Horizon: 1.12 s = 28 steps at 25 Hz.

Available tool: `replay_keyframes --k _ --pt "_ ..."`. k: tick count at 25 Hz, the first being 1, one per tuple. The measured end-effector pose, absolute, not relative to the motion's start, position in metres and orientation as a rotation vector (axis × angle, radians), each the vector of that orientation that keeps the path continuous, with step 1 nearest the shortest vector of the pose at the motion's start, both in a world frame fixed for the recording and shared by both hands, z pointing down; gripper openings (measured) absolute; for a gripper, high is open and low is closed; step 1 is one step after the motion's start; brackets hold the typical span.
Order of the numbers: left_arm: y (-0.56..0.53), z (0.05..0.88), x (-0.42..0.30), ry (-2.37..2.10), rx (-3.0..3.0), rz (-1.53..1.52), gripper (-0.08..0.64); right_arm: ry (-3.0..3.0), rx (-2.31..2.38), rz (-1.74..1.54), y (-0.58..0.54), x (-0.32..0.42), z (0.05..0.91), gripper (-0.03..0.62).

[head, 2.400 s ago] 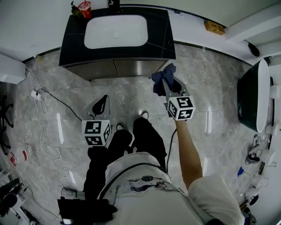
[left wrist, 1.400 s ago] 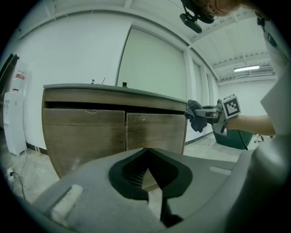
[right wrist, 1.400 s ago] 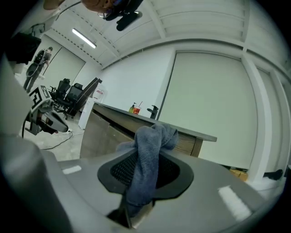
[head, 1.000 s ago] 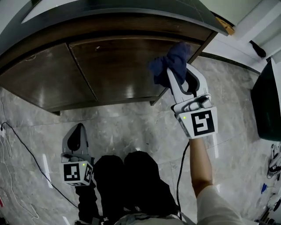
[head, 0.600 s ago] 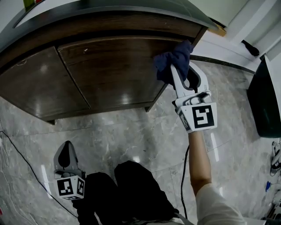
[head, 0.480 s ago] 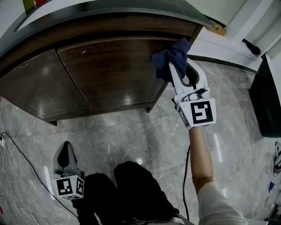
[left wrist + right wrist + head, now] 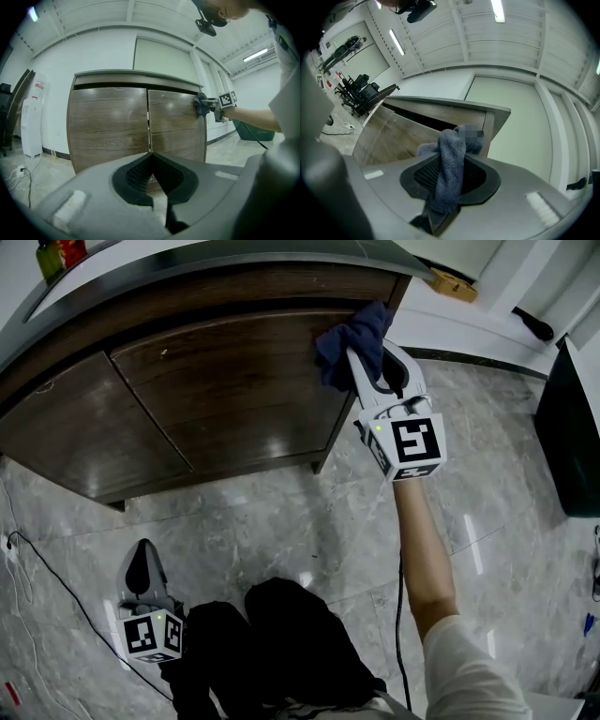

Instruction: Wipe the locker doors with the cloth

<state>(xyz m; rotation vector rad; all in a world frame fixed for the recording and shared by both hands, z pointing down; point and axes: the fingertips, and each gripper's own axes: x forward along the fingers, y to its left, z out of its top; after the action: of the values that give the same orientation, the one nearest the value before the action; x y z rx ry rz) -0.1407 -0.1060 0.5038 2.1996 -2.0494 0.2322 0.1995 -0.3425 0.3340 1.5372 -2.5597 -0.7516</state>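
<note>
The locker has two brown wooden doors, a left door [image 7: 66, 427] and a right door [image 7: 234, 390]. My right gripper [image 7: 368, 357] is shut on a dark blue cloth [image 7: 352, 343] and presses it against the top right corner of the right door. Its jaws have just been opening a little, with the cloth [image 7: 450, 164] still pinched between them. My left gripper [image 7: 142, 563] hangs low near the floor, shut and holding nothing. In the left gripper view its jaws [image 7: 151, 161] meet in front of the doors, with the cloth [image 7: 201, 104] far to the right.
A dark countertop [image 7: 234, 263] overhangs the doors. A black cable [image 7: 47, 568] trails over the grey marble floor at left. My legs [image 7: 281, 634] are below. A dark bin [image 7: 577, 427] stands at the right edge. A water dispenser [image 7: 33, 122] stands left of the locker.
The person has crouched down from standing over the sink. The right gripper has carried the cloth up and left onto the right door's top corner. The left gripper has sunk slightly.
</note>
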Motion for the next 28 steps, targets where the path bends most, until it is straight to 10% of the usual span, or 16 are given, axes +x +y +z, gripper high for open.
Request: replay_keyframes --k 28 --pt "-0.090 0.499 -0.163 -2.067 2.217 0.198 -0.002 -2.608 1.569 -0.728 -0.337 0.150 0.327 0.100"
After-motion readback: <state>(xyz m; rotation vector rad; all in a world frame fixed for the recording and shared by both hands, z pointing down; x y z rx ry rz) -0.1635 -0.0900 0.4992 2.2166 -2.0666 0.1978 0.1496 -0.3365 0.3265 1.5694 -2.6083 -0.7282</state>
